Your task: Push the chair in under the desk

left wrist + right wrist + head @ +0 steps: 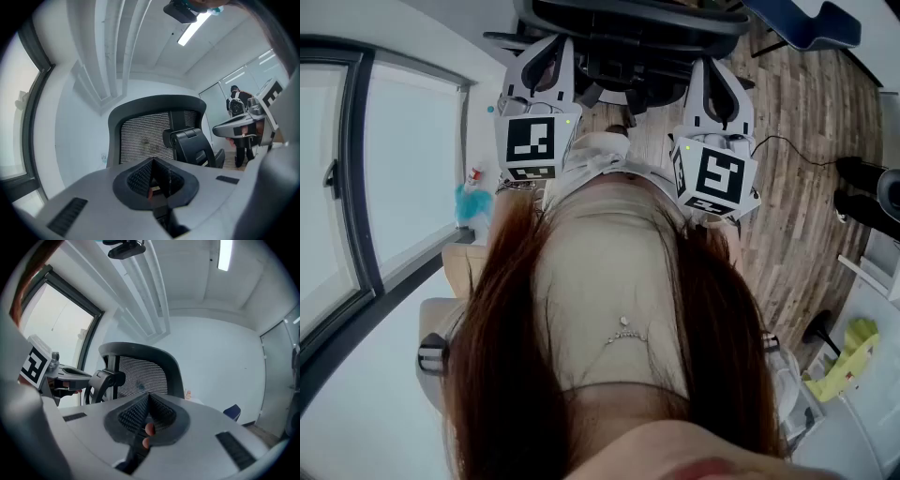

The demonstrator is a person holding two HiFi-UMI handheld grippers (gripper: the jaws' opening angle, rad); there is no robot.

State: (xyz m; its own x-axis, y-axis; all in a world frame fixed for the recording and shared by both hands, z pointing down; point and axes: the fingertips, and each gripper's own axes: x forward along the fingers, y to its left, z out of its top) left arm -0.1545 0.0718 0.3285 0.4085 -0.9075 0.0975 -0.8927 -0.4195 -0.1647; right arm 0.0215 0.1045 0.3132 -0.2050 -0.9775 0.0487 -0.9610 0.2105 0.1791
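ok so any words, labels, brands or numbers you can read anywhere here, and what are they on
No readable text in any view.
Marker cube on the left gripper: black-and-white square pattern, not letters.
Marker cube on the right gripper: same kind of pattern, no words.
Small bottle with a red cap: any label is too small to read.
Chair: no brand mark visible.

Wood-plank floor point(811, 216) bears the chair point(628, 37) and a cable point(787, 139).
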